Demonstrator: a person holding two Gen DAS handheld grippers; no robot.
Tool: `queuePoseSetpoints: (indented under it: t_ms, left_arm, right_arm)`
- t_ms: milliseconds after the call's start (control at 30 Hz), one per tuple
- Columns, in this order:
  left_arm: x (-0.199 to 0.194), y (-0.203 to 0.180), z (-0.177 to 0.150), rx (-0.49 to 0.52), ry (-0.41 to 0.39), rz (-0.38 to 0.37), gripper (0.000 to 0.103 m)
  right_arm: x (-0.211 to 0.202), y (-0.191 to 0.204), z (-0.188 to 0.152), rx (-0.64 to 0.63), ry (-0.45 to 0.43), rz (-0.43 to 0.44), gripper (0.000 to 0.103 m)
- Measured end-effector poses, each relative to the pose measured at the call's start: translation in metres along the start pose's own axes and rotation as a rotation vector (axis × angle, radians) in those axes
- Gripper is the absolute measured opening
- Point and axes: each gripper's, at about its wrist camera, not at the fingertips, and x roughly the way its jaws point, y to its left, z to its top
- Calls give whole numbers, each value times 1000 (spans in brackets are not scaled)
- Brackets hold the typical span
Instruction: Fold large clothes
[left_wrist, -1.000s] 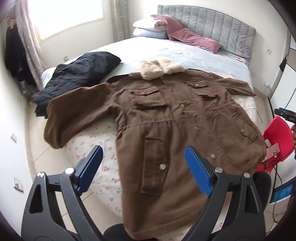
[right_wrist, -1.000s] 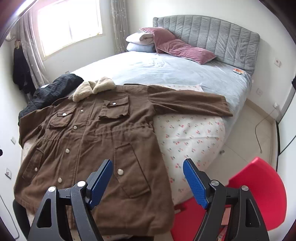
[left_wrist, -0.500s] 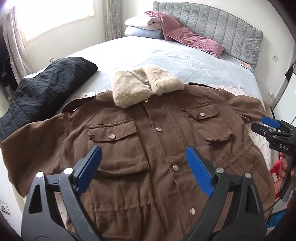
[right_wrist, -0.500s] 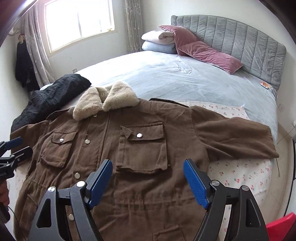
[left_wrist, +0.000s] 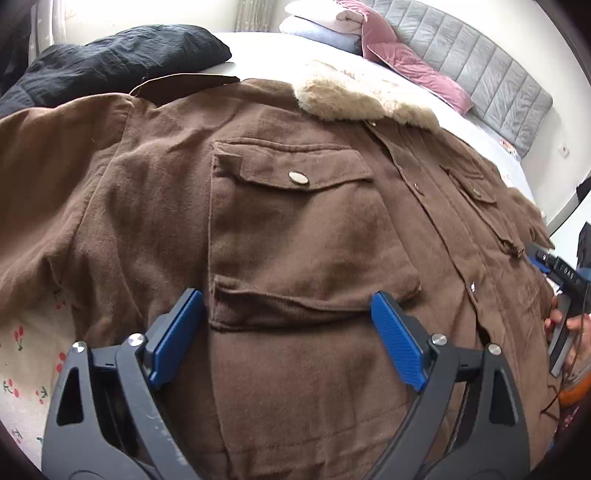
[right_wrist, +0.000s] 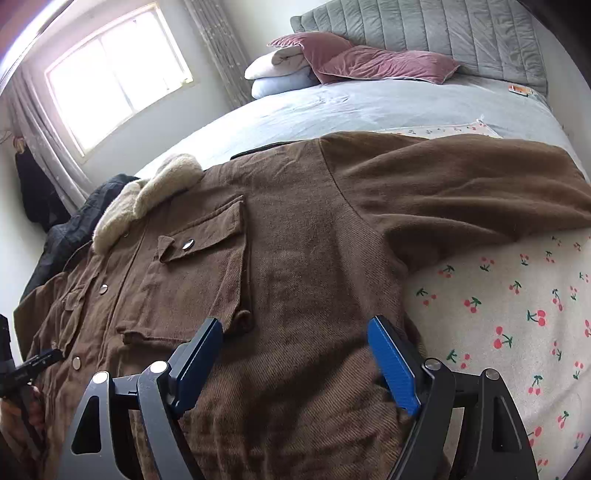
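Observation:
A large brown coat (left_wrist: 140, 206) with a cream fur collar (left_wrist: 354, 96) lies front up, spread flat on the bed. My left gripper (left_wrist: 287, 299) is open, low over the bottom edge of one chest pocket (left_wrist: 303, 229), with nothing gripped. Its sleeve (left_wrist: 40, 166) stretches left. In the right wrist view the coat (right_wrist: 310, 240) fills the middle, its other sleeve (right_wrist: 472, 184) stretching right. My right gripper (right_wrist: 295, 325) hovers over the coat's side beside the other pocket (right_wrist: 199, 269), its jaws opening, only flat cloth beneath. Whether either touches the coat I cannot tell.
A black jacket (left_wrist: 122, 55) lies past the coat's shoulder. Pink and white pillows (right_wrist: 351, 62) lean on the grey headboard (right_wrist: 443, 33). A cherry-print sheet (right_wrist: 498, 314) covers the bed's near corner. Each gripper shows at the other view's edge, held by a hand (left_wrist: 569, 325).
Both grippers dropped and moved forward from over the coat's lower half to its chest; the coat now fills both views. The coat itself has not moved.

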Motion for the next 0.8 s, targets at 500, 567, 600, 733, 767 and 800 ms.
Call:
queuePoseSetpoints:
  t_ms: [500, 567, 600, 733, 767, 800]
  left_arm:
    - [-45, -77, 40, 121, 68, -44, 93]
    - [-37, -86, 39, 116, 88, -67, 93]
    - [-32, -90, 38, 113, 99, -72, 93]
    - [-18, -100, 30, 73, 125, -74, 93]
    - [-15, -101, 28, 66, 127, -75, 92]
    - [-14, -101, 27, 59, 125, -77, 92]
  right_arm:
    - [-66, -180, 45, 400, -71, -194, 84]
    - [-58, -220, 40, 538, -77, -153, 84]
    - [-54, -237, 38, 595, -86, -116, 84]
    - [-52, -270, 50, 659, -179, -32, 84]
    - [-49, -276, 55, 668, -192, -33, 83]
    - [-46, -281, 60, 677, -207, -35, 82]
